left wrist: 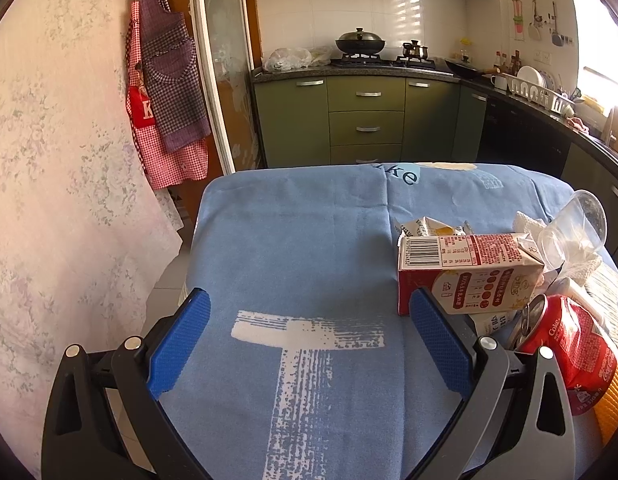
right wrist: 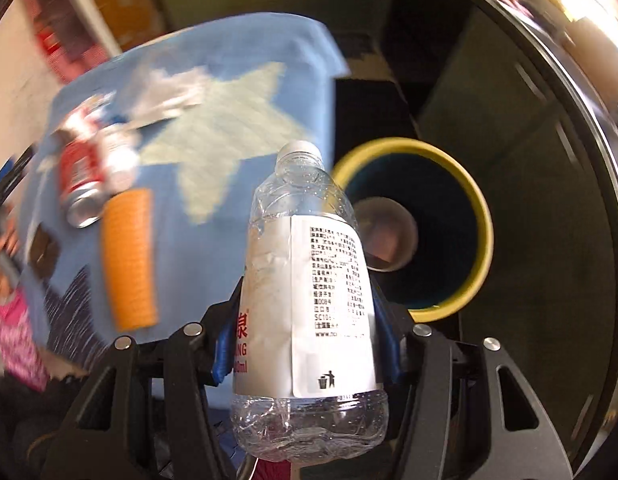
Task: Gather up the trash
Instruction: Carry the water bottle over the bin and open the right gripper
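Crumpled bottle (right wrist: 309,300) clamped in right hand-held gripper (right wrist: 305,344)

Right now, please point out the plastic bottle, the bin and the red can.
plastic bottle (right wrist: 329,300): right wrist view, on its white label.
bin (right wrist: 479,200): right wrist view, on its yellow rim.
red can (left wrist: 577,344): left wrist view, on its side.
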`<state>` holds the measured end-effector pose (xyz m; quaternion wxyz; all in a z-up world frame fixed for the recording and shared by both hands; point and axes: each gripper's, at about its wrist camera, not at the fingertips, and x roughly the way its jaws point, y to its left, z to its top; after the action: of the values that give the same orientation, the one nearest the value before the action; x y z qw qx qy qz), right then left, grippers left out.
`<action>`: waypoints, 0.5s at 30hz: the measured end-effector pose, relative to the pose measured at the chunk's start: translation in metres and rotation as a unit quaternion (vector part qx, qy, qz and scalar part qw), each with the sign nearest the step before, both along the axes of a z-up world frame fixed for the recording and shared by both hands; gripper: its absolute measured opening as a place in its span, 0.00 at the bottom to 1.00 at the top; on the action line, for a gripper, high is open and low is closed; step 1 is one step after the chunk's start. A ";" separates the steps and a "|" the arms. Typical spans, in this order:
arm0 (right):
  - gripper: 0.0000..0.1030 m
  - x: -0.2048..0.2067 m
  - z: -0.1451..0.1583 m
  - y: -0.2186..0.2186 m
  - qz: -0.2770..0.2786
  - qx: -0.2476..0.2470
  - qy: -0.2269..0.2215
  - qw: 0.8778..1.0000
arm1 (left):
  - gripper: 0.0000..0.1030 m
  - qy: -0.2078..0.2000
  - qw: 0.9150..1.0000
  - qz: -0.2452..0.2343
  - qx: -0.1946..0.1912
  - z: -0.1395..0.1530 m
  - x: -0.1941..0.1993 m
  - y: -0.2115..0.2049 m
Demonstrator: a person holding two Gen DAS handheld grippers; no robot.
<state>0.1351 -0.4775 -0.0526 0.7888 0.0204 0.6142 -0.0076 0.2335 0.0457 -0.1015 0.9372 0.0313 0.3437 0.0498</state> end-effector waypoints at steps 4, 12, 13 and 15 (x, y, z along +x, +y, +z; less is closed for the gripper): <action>0.52 0.034 -0.044 -0.053 -0.055 0.008 0.058 0.997 | 0.95 0.003 1.000 0.001 0.002 -0.001 0.002 0.000; 0.57 0.071 -0.116 -0.100 -0.124 0.031 0.123 0.984 | 0.95 0.008 1.000 -0.004 0.006 -0.004 0.004 -0.004; 0.57 0.071 -0.118 -0.102 -0.130 0.033 0.119 0.984 | 0.95 0.009 1.000 -0.005 0.007 -0.004 0.004 -0.004; 0.58 0.068 -0.115 -0.107 -0.143 0.048 0.104 0.983 | 0.95 0.009 1.000 -0.007 0.008 -0.005 0.004 -0.006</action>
<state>0.2031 -0.5845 -0.1675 0.7096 0.1443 0.6834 -0.0930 0.2375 0.0398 -0.1063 0.9340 0.0419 0.3517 0.0462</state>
